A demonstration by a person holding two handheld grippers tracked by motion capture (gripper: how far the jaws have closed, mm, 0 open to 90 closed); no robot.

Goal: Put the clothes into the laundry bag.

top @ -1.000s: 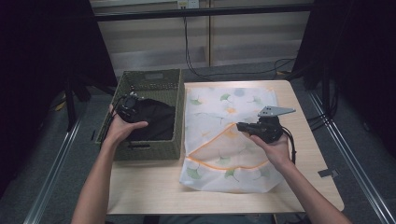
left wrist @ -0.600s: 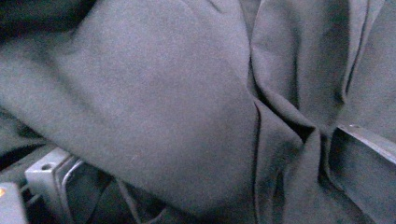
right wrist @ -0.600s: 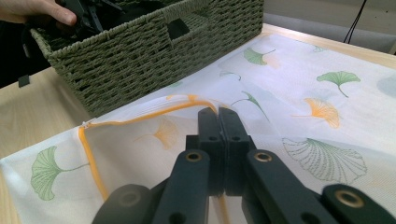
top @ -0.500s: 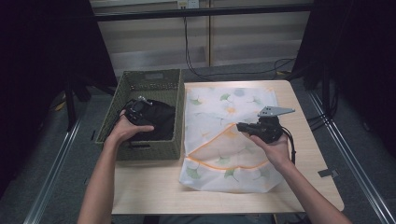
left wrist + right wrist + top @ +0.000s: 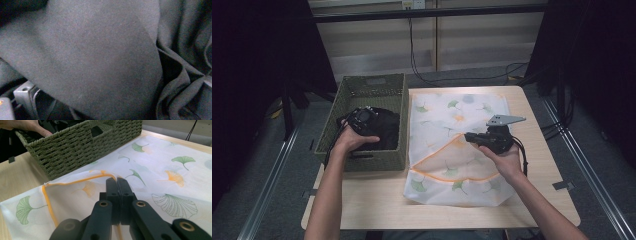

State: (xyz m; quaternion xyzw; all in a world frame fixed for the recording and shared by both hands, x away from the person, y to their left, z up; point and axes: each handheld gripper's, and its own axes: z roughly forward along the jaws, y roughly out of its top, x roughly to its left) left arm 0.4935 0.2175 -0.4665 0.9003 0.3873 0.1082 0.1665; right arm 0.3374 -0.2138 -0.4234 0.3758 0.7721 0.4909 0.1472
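A white mesh bag (image 5: 452,112) printed with leaves lies flat on the table, its opening trimmed in orange. My right gripper (image 5: 468,136) lies low over the bag's middle, jaws pressed together (image 5: 116,180) on the orange-trimmed edge (image 5: 75,181), which is lifted a little. A dark cloth (image 5: 388,131) sits bunched inside the green woven basket (image 5: 374,91) left of the bag. My left gripper (image 5: 362,119) is down in the basket against that cloth. The cloth (image 5: 100,62) hangs so close in the left gripper view that it hides the jaws.
The basket (image 5: 75,150) stands right against the bag's (image 5: 162,155) left side. Bare wooden tabletop (image 5: 362,200) runs along the near edge and to the right of the bag. Cables trail on the floor behind the table.
My left hand has sunk a little and shifted right, deeper into the basket onto the dark cloth. The right gripper and the bag edge have stayed put.
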